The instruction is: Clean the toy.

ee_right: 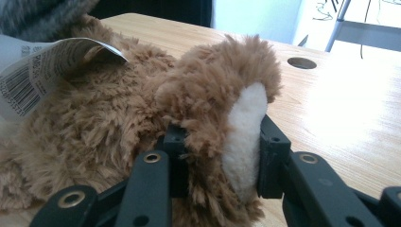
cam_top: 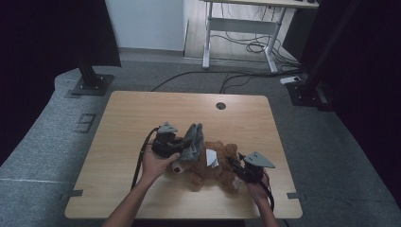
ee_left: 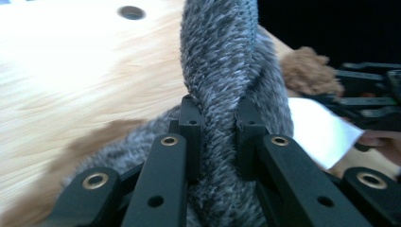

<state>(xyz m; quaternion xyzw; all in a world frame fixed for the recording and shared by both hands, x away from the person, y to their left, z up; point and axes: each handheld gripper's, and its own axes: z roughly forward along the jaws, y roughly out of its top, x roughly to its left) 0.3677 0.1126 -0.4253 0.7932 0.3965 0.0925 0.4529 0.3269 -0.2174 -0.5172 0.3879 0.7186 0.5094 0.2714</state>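
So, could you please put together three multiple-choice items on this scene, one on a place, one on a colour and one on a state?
1. Where does the brown plush bear lie?
A. On the wooden table
B. On the grey floor
C. On the white desk at the back

2. What colour is the fuzzy garment that the left tool grips?
A. Red
B. Grey
C. Yellow

3. What state is the right tool in?
A. Wide open above the table
B. Shut on the bear's foot
C. Shut on the paper tag

Answers: 1 A, the high view shows the bear on the tabletop. 2 B, the left gripper view shows grey pile between the jaws. 3 B, the right gripper view shows the jaws pressing a brown foot with a cream sole.
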